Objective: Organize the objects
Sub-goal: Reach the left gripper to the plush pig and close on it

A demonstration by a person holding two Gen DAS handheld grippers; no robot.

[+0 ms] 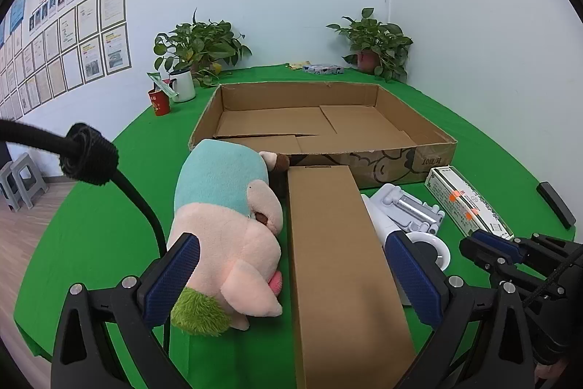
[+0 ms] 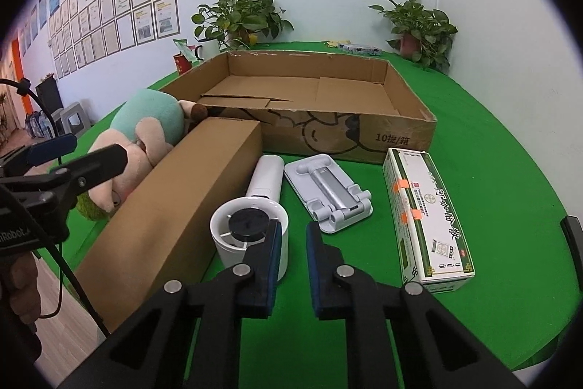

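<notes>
My left gripper (image 1: 291, 276) is open wide, its fingers straddling a pink and teal plush toy (image 1: 226, 225) and a long brown carton (image 1: 339, 261) that lie side by side on the green table. My right gripper (image 2: 293, 228) is shut with nothing in it. It hovers just in front of a white handheld fan (image 2: 251, 225) and a white folding phone stand (image 2: 328, 192). A green and white medicine box (image 2: 426, 217) lies to its right. Behind these objects stands a wide, shallow cardboard box (image 2: 328, 133) with nothing in it.
A red cup (image 1: 159, 101), a white mug (image 1: 183, 84) and two potted plants (image 1: 204, 46) stand at the back of the table. A black bar (image 1: 555, 205) lies near the right edge. A black cable (image 1: 138, 195) hangs at left.
</notes>
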